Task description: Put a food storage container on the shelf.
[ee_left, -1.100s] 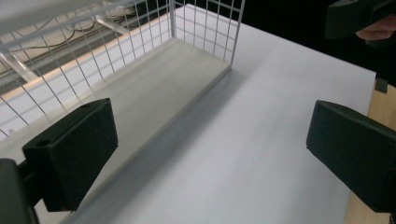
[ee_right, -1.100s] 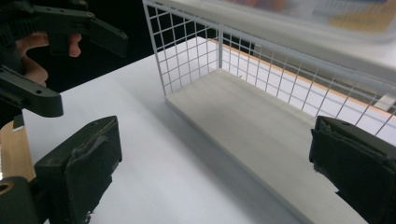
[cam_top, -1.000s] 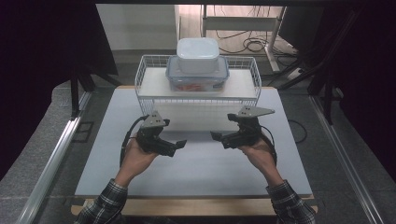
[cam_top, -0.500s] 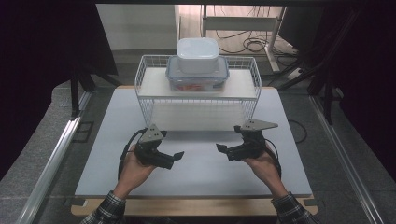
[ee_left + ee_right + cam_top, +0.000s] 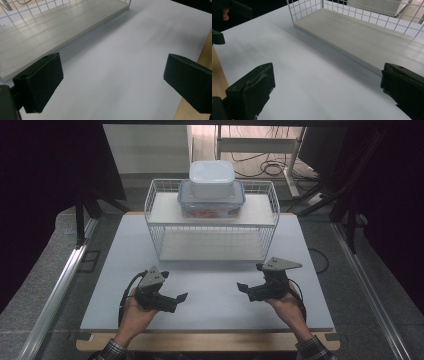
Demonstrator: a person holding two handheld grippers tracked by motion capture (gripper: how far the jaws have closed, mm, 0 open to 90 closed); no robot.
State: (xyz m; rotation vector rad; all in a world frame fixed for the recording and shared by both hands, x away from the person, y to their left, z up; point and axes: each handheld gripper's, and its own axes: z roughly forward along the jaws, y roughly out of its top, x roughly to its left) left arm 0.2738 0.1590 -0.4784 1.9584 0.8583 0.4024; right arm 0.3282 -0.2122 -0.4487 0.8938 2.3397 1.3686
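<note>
A white wire rack with two shelves stands at the back of the white table. On its top shelf sits a clear container with a blue-rimmed lid, and a white lidded box is stacked on it. My left gripper hovers low over the table's front left, jaws wide apart and empty. My right gripper mirrors it at the front right, open with nothing held. In the left gripper view the gripper faces bare table beside the rack's lower shelf. The right gripper likewise faces that shelf.
A wooden strip runs along the table's front edge. Metal frame rails flank the table on both sides. Cables lie on the floor behind the rack. The left gripper shows far off in the right gripper view.
Both grippers have drawn back from the rack toward the table's front edge, staying open and empty. The rack and containers have not moved.
</note>
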